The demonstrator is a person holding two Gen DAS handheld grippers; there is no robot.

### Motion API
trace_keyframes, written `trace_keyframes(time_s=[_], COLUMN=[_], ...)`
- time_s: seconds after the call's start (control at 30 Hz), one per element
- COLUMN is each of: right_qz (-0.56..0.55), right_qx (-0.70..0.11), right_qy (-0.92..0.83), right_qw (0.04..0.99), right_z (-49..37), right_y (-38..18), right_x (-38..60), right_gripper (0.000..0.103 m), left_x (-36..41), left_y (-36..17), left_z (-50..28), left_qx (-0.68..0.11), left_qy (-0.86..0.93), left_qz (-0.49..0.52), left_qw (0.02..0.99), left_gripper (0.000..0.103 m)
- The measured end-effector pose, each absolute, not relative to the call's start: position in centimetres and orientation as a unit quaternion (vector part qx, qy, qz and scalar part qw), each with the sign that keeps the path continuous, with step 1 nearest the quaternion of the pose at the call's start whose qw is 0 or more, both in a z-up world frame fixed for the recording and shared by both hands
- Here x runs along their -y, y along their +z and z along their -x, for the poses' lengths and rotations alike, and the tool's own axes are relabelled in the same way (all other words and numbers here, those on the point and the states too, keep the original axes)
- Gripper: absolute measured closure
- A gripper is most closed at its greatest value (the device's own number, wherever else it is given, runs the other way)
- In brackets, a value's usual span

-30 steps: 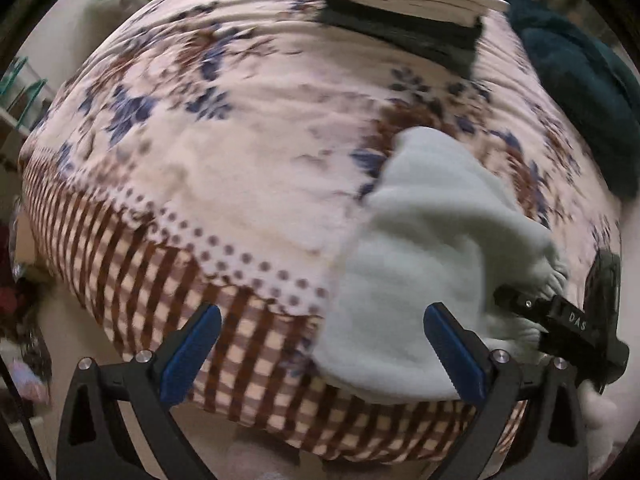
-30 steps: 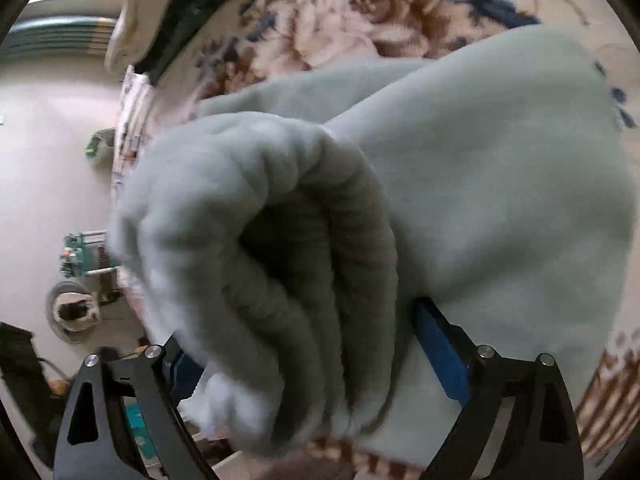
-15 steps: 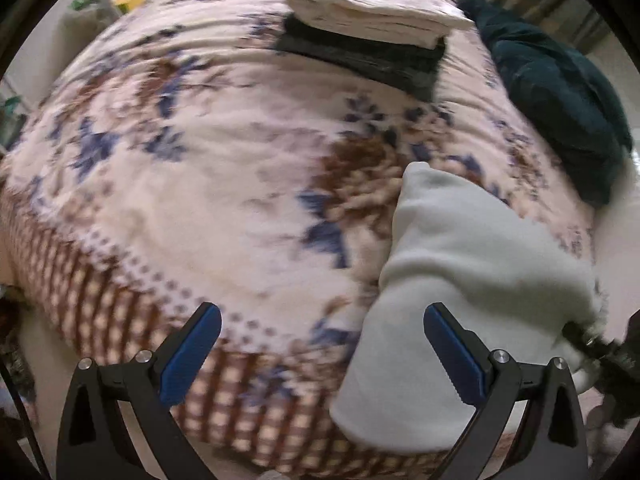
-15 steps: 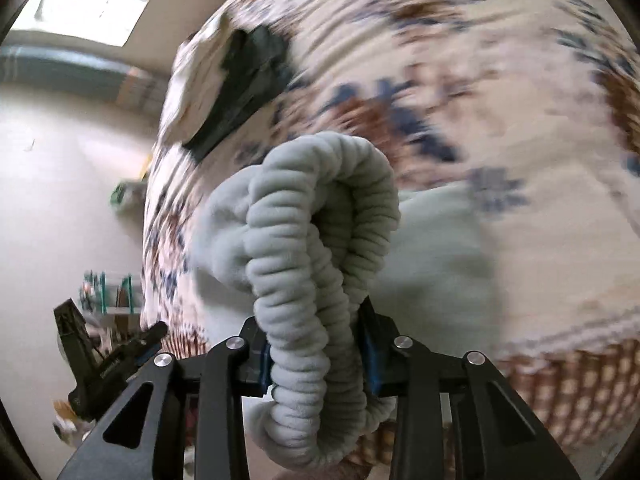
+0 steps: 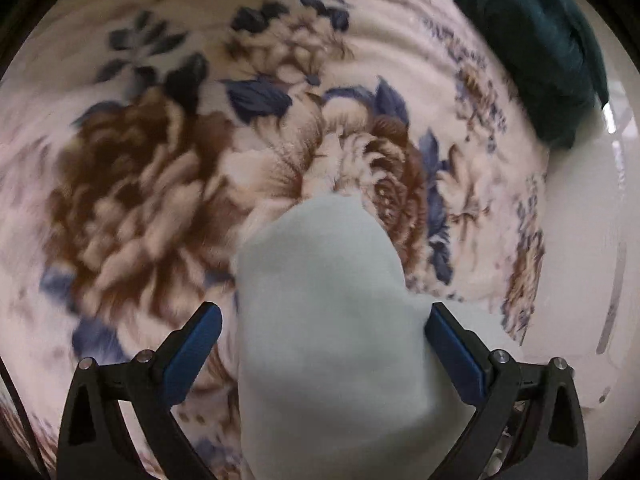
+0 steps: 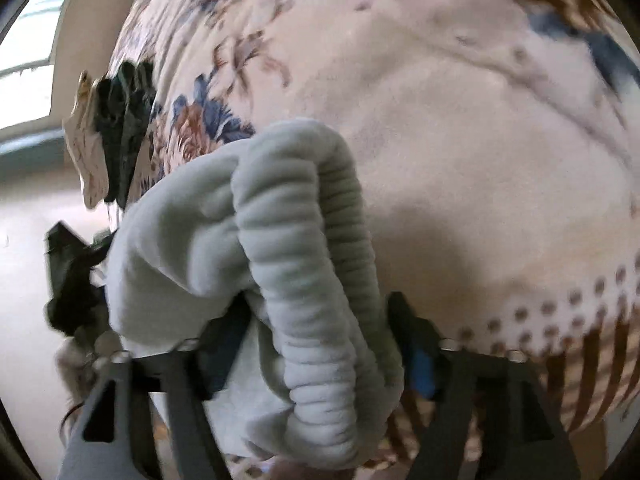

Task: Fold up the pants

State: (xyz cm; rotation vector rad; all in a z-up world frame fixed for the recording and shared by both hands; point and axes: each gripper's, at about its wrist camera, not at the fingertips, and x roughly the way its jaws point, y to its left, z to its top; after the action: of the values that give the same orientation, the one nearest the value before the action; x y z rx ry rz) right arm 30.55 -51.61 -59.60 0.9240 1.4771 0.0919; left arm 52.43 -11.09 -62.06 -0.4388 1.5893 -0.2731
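The pale blue fleece pants (image 5: 328, 320) lie bunched on a floral blanket (image 5: 160, 184). In the left wrist view one end of them sits between the fingers of my left gripper (image 5: 322, 340), whose jaws stand wide apart. My right gripper (image 6: 320, 344) is shut on the ribbed waistband (image 6: 304, 264) of the pants, which bulges out in front of the jaws. The left gripper shows dark at the left edge of the right wrist view (image 6: 68, 276), beside the cloth.
A dark teal garment (image 5: 532, 40) lies at the blanket's far right. A stack of folded clothes (image 6: 112, 136) sits at the far edge of the bed. The blanket's checked border (image 6: 592, 368) hangs over the near edge. Pale floor (image 6: 28, 240) lies beyond.
My left gripper has moved forward over the bed until the pants sit between its open fingers. My right gripper still grips the waistband and has swung toward the bed's near edge.
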Motion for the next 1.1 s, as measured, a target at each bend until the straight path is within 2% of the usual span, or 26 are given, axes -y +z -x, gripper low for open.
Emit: trace_keyframes(time_s=[0.2,0.27,0.3,0.33,0.4,0.57,0.67,0.77,0.83,0.93,1.0,1.03,1.07,1.1], right_qz=[-0.497,-0.541,-0.565,-0.573,-0.517,-0.583,-0.545,-0.455,-0.414,-0.389,-0.387,-0.391,-0.401,-0.421], right_qx=[-0.598,-0.584,-0.573,-0.573,-0.605,-0.591,-0.633,-0.663,-0.644,-0.600,-0.583,-0.589,-0.599,-0.608], right_qy=[-0.015,-0.004,0.010,0.016,-0.025,-0.069,-0.033,-0.010,-0.018,-0.033,-0.030,-0.025,-0.018,-0.008], right_qw=[0.628,0.605,0.594,0.587,0.605,0.553,0.549,0.594,0.642,0.698,0.714,0.707,0.693,0.674], right_z=[-23.5,-21.9,-21.8,-21.9,-22.7,-19.3,-21.1,-23.9,-24.9,-26.9,-29.8,-30.7,-31.7,-32.8], right_y=[-57.4,-58.2,-59.0,-59.9,-60.5,-62.7,-62.0,-57.9,-54.6,-51.6,-52.4,-53.5,-55.0,-56.7], right_x=[52.4,51.0,50.0,49.2,47.8,49.8,48.8,48.4,48.7,50.0,50.9,51.5,52.1,52.6], right_gripper=[0.021,0.021,0.021,0.035,0.075,0.075,0.074,0.052,0.024,0.023,0.023,0.023,0.024,0.044], left_x=[11.8,11.7,11.9,11.8,11.9,10.1,9.2,8.8,9.2,10.3,11.1,11.6,11.8,12.0], left_y=[-61.7,-62.0,-62.2,-62.1,-62.5,-65.6,-64.2,-61.7,-60.5,-61.5,-62.7,-62.9,-62.9,-62.8], left_z=[-52.4,-52.3,-52.4,-52.4,-52.7,-53.9,-53.9,-53.6,-53.8,-54.6,-55.0,-55.0,-54.8,-54.7], left_qx=[-0.702,-0.698,-0.697,-0.696,-0.694,-0.711,-0.707,-0.695,-0.690,-0.698,-0.702,-0.695,-0.689,-0.685], left_qy=[-0.139,-0.143,-0.146,-0.147,-0.147,-0.123,-0.125,-0.145,-0.160,-0.164,-0.158,-0.163,-0.169,-0.173], left_qz=[0.167,0.172,0.166,0.156,0.140,0.188,0.234,0.234,0.212,0.187,0.174,0.165,0.155,0.143], left_qw=[0.679,0.681,0.682,0.685,0.691,0.667,0.656,0.664,0.673,0.671,0.672,0.681,0.687,0.693], left_gripper=[0.001,0.011,0.022,0.032,0.041,0.042,0.039,0.037,0.031,0.031,0.033,0.037,0.048,0.062])
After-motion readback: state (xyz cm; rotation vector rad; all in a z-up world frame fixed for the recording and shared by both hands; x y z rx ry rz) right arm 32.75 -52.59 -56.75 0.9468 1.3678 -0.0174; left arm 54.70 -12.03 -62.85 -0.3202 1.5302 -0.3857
